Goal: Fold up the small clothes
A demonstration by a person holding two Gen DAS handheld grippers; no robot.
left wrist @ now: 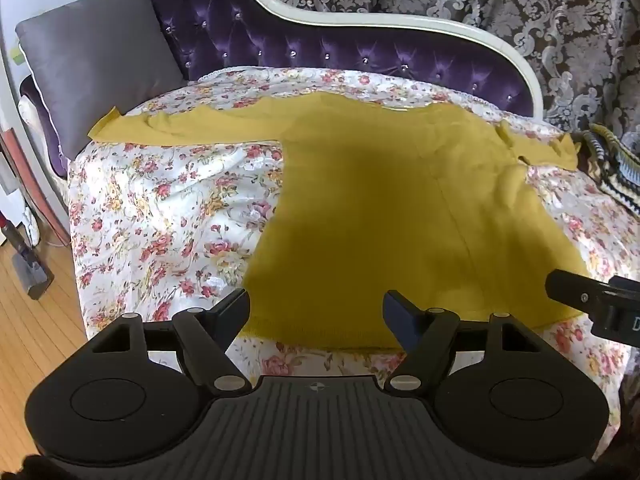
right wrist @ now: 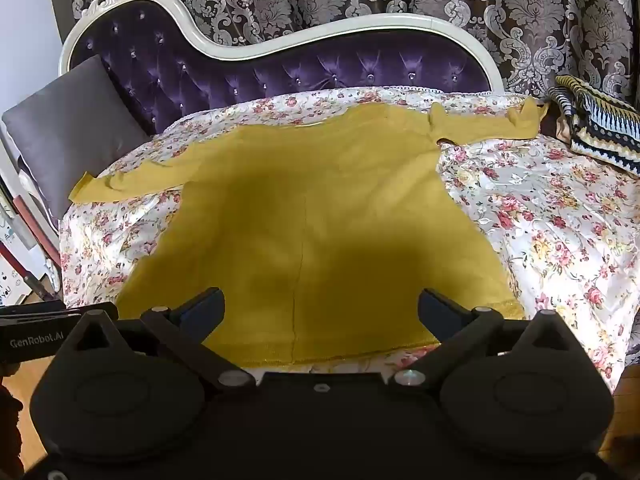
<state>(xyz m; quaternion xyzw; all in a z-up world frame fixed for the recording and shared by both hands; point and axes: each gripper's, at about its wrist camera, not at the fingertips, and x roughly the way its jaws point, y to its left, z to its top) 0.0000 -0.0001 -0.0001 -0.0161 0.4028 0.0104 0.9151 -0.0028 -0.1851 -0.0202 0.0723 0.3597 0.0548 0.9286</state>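
Observation:
A mustard-yellow long-sleeved top (left wrist: pixel 380 208) lies spread flat on the floral cover, sleeves out to both sides, hem toward me. It also shows in the right wrist view (right wrist: pixel 304 216). My left gripper (left wrist: pixel 316 308) is open and empty, hovering over the hem near its left end. My right gripper (right wrist: pixel 320 308) is open and empty above the middle of the hem. One finger of the right gripper (left wrist: pixel 580 292) shows at the right edge of the left wrist view. Part of the left gripper's body (right wrist: pixel 48 328) shows at the left edge of the right wrist view.
The floral cover (left wrist: pixel 160 208) drapes a purple tufted chaise (right wrist: pixel 280 72) with a white frame. A grey cushion (left wrist: pixel 96 56) leans at the left end. A striped knitted garment (right wrist: pixel 600 120) lies at the right end. Patterned curtains hang behind. Wooden floor (left wrist: pixel 32 340) lies at left.

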